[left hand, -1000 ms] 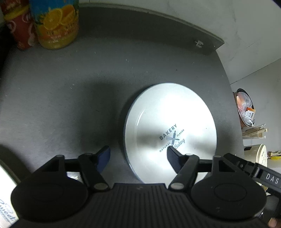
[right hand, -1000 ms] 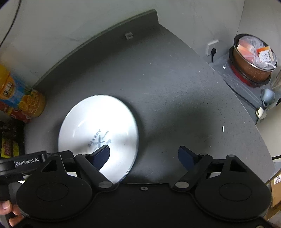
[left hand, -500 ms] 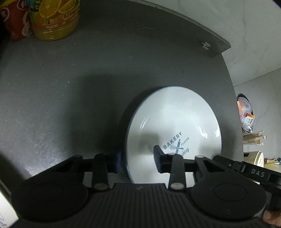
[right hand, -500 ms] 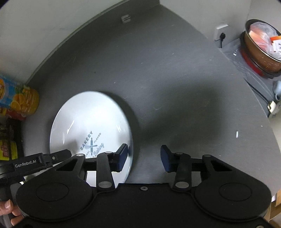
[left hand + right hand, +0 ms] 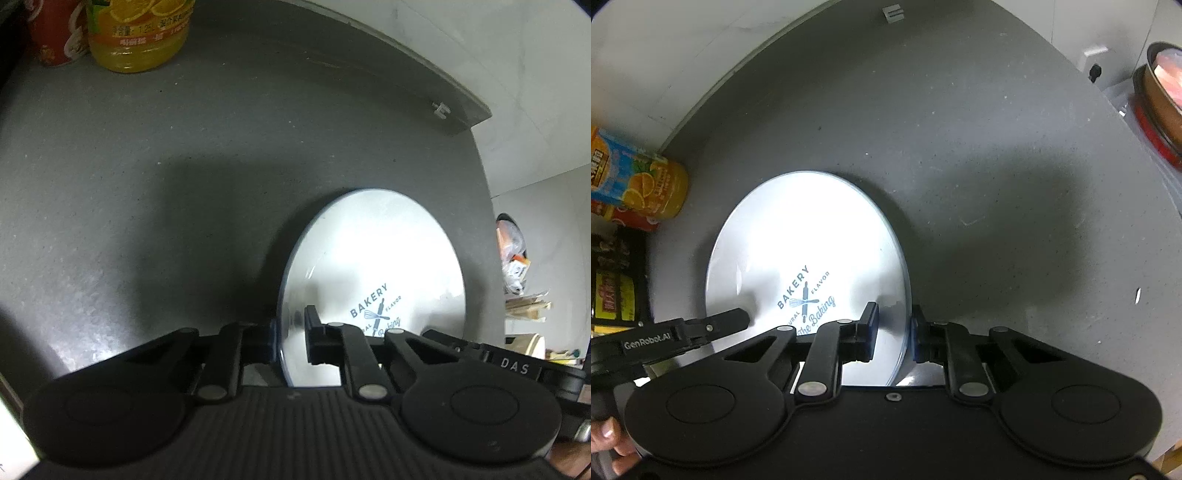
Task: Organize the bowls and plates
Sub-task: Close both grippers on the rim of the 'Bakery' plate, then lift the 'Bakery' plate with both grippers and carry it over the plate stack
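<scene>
A white plate [image 5: 373, 273] printed "BAKERY" lies on the dark grey counter [image 5: 184, 184]. My left gripper [image 5: 291, 341] is shut on its left rim, one pad above and one below the edge. In the right wrist view the same plate [image 5: 805, 251] fills the lower left, and my right gripper [image 5: 894, 336] is shut on its right rim. One of the left gripper's fingers [image 5: 727, 320] reaches over the plate's left side there. Whether the plate rests on the counter or hangs just above it I cannot tell.
An orange juice bottle [image 5: 140, 33] and a red can [image 5: 55, 37] stand at the counter's back left. A raised ledge [image 5: 443, 107] runs along the back wall. A brown pot [image 5: 1167, 92] with packets sits off the right edge. A hand [image 5: 609, 443] holds the left gripper.
Both grippers went from open to shut, each closing on one side of the plate's rim, and both moved in closer to the plate.
</scene>
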